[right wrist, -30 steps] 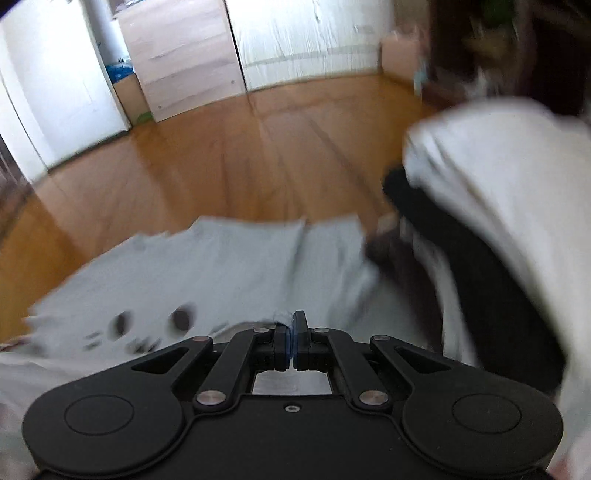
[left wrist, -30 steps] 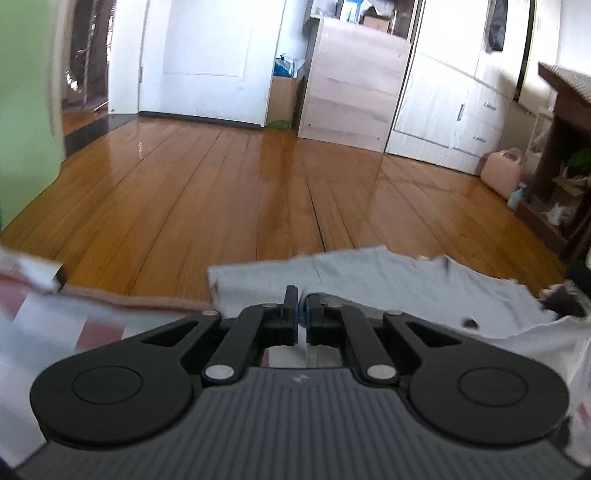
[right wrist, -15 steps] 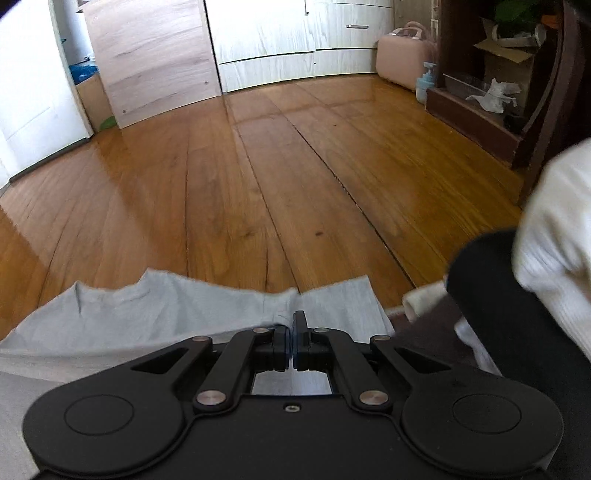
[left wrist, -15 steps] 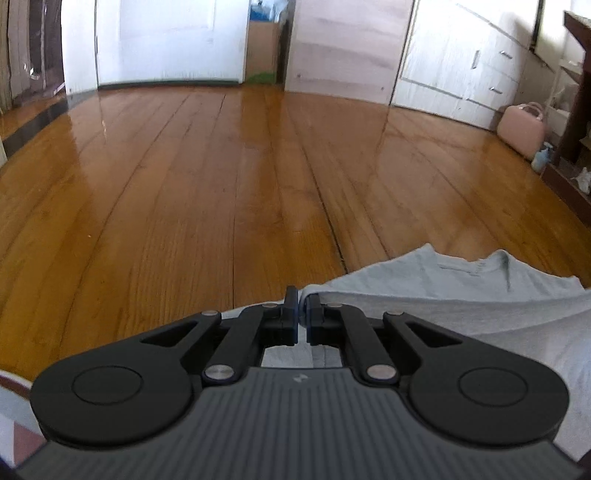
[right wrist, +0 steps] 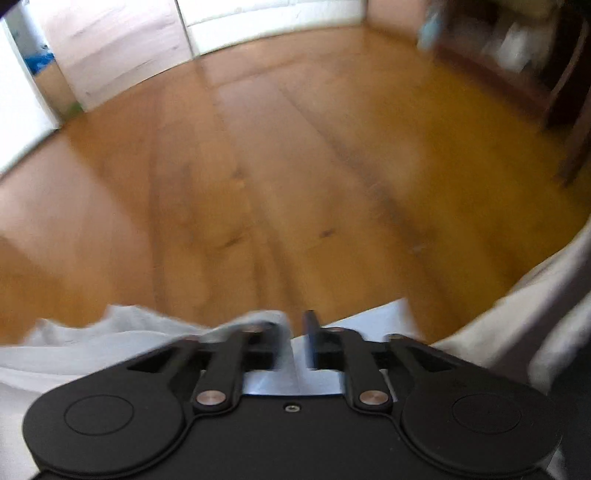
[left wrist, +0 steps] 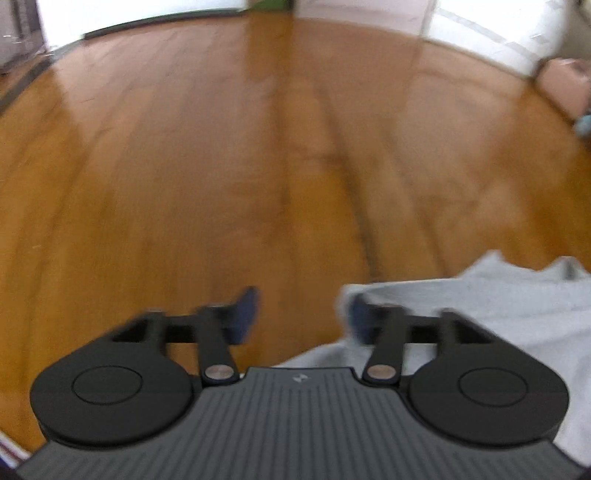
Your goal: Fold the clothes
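Observation:
The light grey garment [left wrist: 487,306] lies low over the wooden floor, at the lower right of the left wrist view. My left gripper [left wrist: 301,317] is opening; a corner of the grey cloth still drapes on its right finger [left wrist: 360,321], and the gap between the jaws shows bare floor. In the right wrist view the same garment [right wrist: 92,339] spreads to the lower left. My right gripper [right wrist: 295,338] is opening too, with a fold of the cloth hanging over its left finger and lying in the narrow gap, not pinched. Both views are blurred by motion.
Wooden floor [left wrist: 258,166] stretches ahead of both grippers. White cupboards [right wrist: 258,14] line the far wall, a pink bag [left wrist: 565,85] sits at far right, and a dark shelf unit [right wrist: 517,55] stands at right. Another whitish cloth [right wrist: 535,317] lies at the right edge.
Both grippers were shut on the grey garment's edge and swept it forward and down toward the floor. Now both pairs of jaws have parted and the cloth is no longer pinched.

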